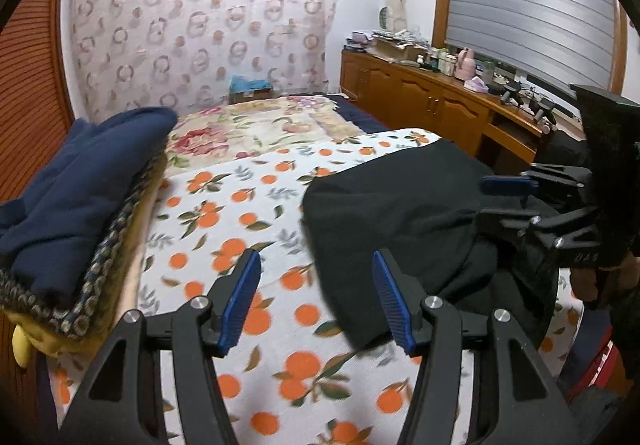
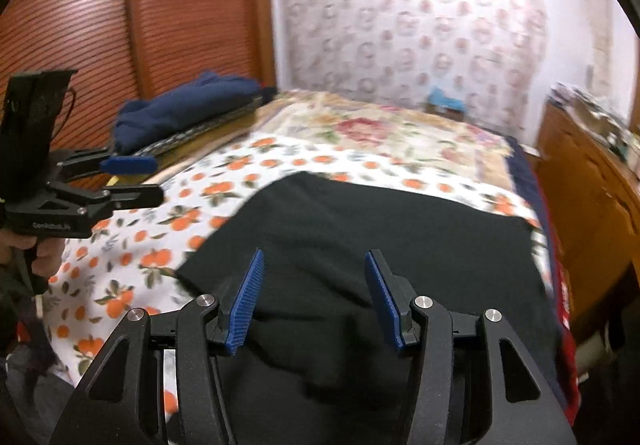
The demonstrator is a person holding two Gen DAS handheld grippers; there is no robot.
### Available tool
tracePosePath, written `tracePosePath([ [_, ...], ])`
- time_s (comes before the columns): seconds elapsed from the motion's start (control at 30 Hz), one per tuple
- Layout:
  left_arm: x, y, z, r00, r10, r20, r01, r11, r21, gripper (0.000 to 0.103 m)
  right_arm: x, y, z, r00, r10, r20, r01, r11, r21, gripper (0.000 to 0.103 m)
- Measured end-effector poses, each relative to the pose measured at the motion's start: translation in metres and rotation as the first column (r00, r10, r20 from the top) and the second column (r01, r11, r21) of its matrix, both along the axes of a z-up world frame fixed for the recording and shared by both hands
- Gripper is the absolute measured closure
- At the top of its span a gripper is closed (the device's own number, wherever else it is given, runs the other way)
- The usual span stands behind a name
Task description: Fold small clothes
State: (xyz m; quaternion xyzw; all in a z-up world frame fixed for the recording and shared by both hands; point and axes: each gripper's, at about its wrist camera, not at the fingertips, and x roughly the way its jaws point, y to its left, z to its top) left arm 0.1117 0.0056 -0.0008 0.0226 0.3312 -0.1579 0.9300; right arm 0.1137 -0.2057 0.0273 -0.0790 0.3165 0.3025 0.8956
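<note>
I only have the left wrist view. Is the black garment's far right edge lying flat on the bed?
Observer: Yes, the black garment lies spread flat there, with a straight right edge near the bed's side.
Operator: What is under the right hand-held gripper?
Observer: The right hand-held gripper hangs open over the garment's near part, nothing between its pads.
Operator: Who holds the left one?
Observer: A hand grips the handle of the left hand-held gripper.

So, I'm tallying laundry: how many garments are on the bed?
3 visible: black garment on the orange-print sheet; navy garment atop a patterned one, stacked alongside. Others may be hidden underneath.
</note>
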Motion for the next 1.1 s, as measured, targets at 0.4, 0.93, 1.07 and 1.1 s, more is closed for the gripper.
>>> tracePosePath([
  [0.4, 0.003, 0.046, -0.014, 0.996, 0.090, -0.012, -0.090, 0.996, -0.008, 0.045, 0.012, 0.093, -0.039, 0.973, 0.195, -0.121, -0.206, 0.975, -0.088, 0.050],
  [0.93, 0.006, 0.064, -0.024, 0.992, 0.127, -0.017, -0.127, 0.992, -0.020, 0.045, 0.009, 0.123, -0.068, 0.953, 0.238, -0.189, -0.270, 0.947, -0.171, 0.049],
  [1.07, 0.007, 0.065, -0.026, 0.991, 0.129, -0.021, -0.130, 0.991, -0.024, 0.045, 0.009, 0.125, -0.069, 0.953, 0.244, -0.180, -0.276, 0.944, -0.182, 0.050],
  [1.1, 0.007, 0.065, -0.026, 0.991, 0.129, -0.022, -0.130, 0.991, -0.022, 0.045, 0.009, 0.125, -0.069, 0.952, 0.249, -0.178, -0.281, 0.943, -0.181, 0.055],
])
